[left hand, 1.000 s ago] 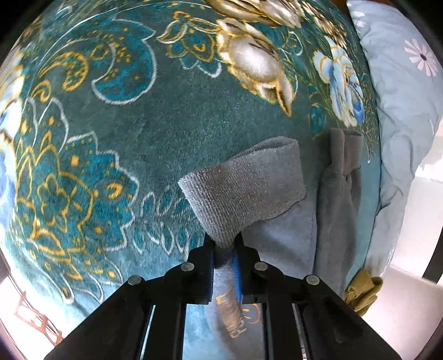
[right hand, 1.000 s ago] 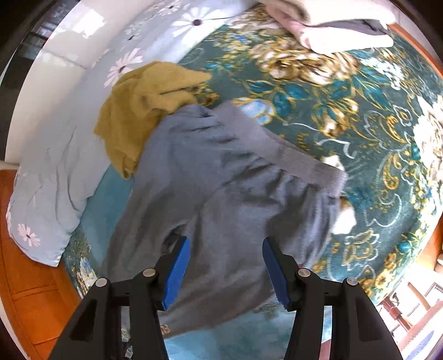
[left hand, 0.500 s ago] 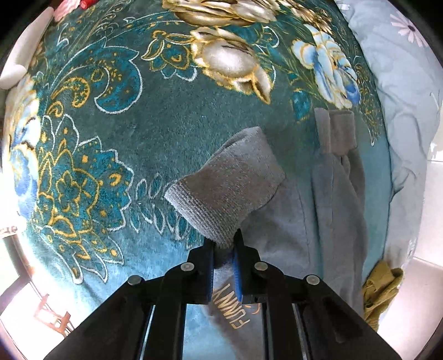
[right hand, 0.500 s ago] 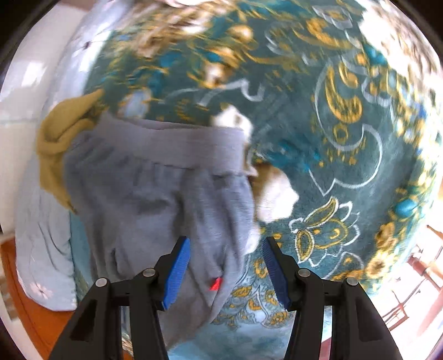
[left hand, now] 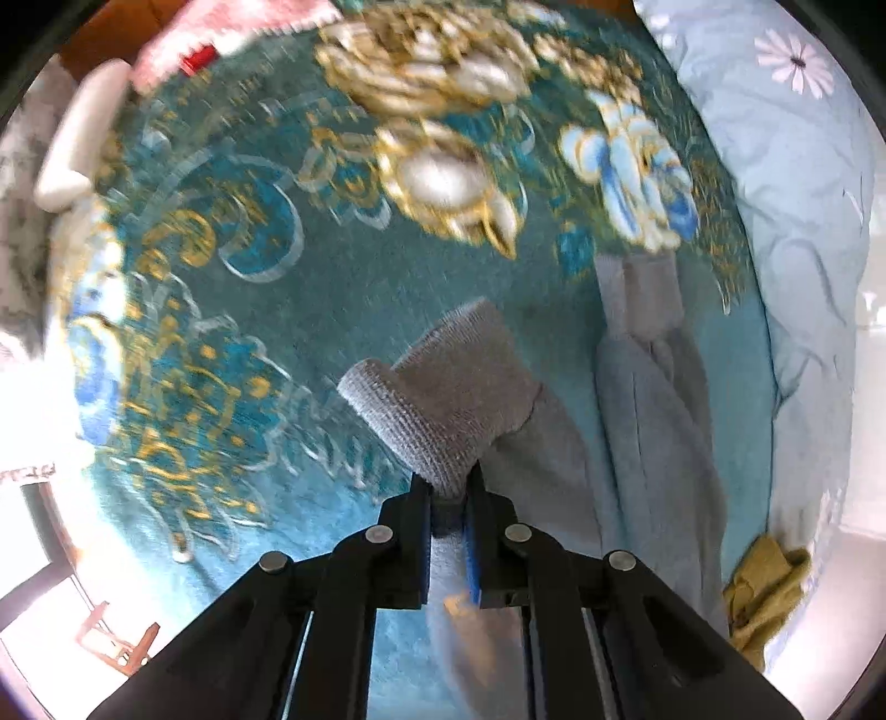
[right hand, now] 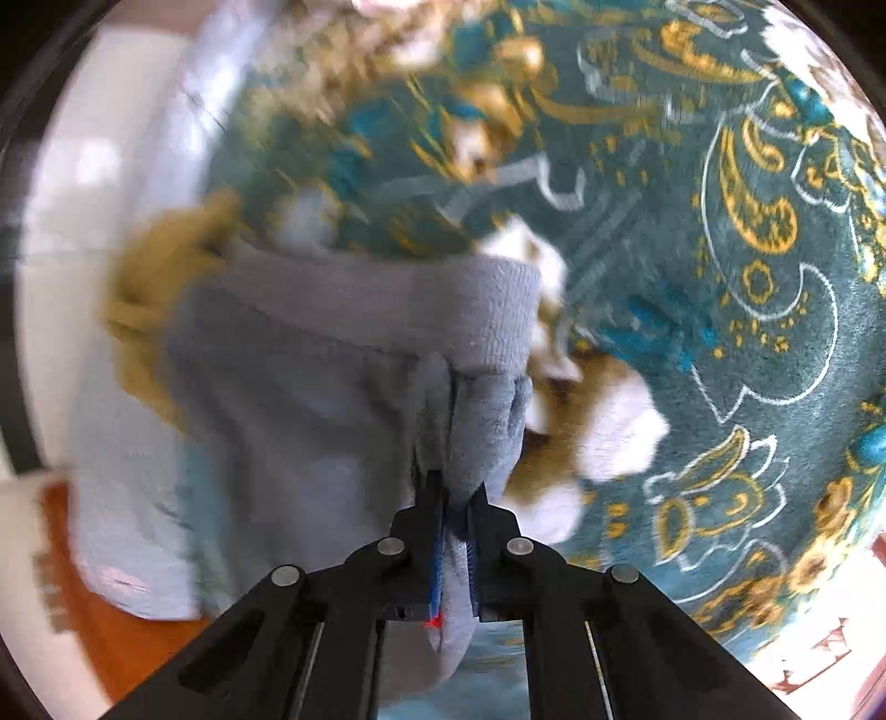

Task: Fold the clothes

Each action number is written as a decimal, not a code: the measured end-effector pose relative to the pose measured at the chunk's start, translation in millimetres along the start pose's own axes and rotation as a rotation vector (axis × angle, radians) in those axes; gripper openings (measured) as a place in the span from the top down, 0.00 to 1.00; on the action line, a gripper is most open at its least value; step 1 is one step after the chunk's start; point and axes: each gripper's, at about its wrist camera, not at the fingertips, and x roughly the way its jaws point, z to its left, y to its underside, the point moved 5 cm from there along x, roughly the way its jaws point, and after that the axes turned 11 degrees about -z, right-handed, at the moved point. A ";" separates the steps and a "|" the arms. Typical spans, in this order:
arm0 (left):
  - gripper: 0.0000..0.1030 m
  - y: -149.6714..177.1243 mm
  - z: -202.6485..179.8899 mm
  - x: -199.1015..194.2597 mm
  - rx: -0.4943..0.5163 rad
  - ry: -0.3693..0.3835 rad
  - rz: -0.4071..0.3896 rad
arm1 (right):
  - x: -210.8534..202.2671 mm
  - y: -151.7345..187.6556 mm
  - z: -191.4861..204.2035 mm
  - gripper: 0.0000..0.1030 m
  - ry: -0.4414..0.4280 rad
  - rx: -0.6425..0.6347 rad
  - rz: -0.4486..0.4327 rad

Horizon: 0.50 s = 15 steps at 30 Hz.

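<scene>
Left wrist view only: the ribbed leg cuff (left hand: 443, 410) of the grey knitted cotton trousers (left hand: 653, 421) is lifted off the teal plush blanket with gold and white flowers (left hand: 266, 310); a second cuff (left hand: 637, 288) lies flat beyond it, near the pale blue pillow with daisy print (left hand: 786, 183); a pink folded cloth (left hand: 221, 33) and a white rolled thing (left hand: 83, 144) are at the far edge of the bed.

Right wrist view only: the wide ribbed waistband (right hand: 387, 299) of the trousers runs across the picture; the mustard-yellow crumpled garment (right hand: 160, 288) is touching its left end; orange-brown floor (right hand: 83, 587) shows at the lower left.

Left gripper (left hand: 449, 493): the jaws are narrow and closing; the cuff is pinched between the black fingers.

Right gripper (right hand: 455, 498): the jaws are almost together; a bunch of grey trouser cloth just under the waistband is clamped between them.

Where the trousers are: spread on the blanket, near the pillow side of the bed; both ends are held by the tongs.

Hard to make out: the right wrist view is blurred, so the yellow garment has no clear edge; gold print on the trouser leg (left hand: 459, 603) under the left gripper cannot be read; the white rolled thing is too blurred to name.
</scene>
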 end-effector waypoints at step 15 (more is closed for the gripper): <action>0.91 -14.7 -37.2 -26.0 -0.043 -0.038 0.074 | -20.2 -17.7 114.0 0.93 -0.027 -0.084 0.036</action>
